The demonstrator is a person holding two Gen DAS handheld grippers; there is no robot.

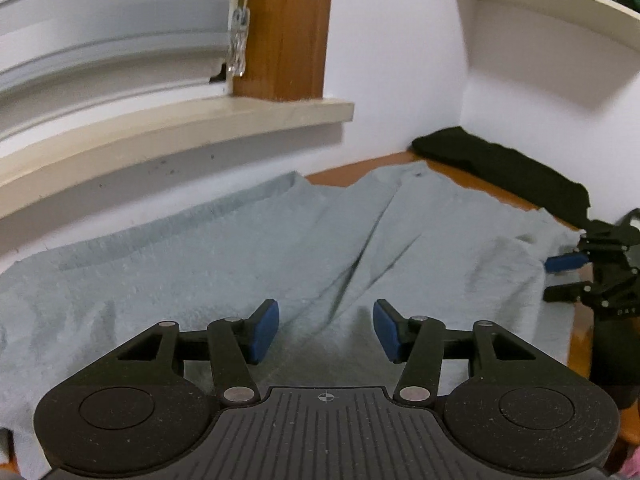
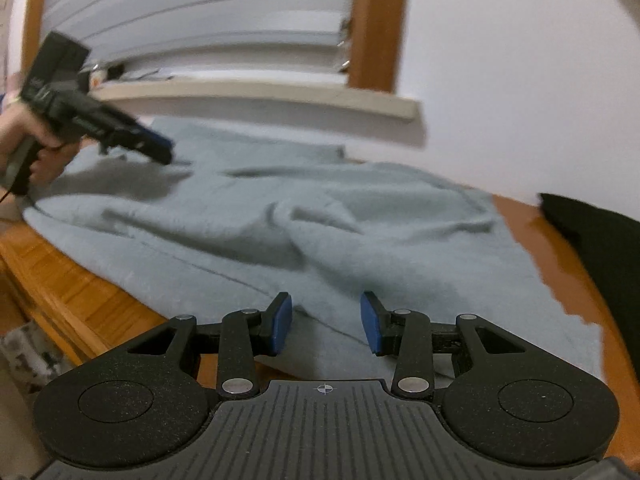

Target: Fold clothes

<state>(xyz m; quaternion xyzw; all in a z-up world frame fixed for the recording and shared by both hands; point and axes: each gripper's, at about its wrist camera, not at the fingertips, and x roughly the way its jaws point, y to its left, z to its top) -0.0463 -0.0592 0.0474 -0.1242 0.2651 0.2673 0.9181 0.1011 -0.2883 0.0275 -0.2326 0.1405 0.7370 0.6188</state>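
Both grippers, left and right, hung wide open w/ nothing between the blue pads (just above the cloth). Pale blue garment lay rumpled across the wooden table, black garment beyond.

Fleecy cloth lying on glossy wood

A pale blue napped garment is covering a varnished wooden table; the matt black plastic grippers are showing blue rubbery pads and metal pivots.
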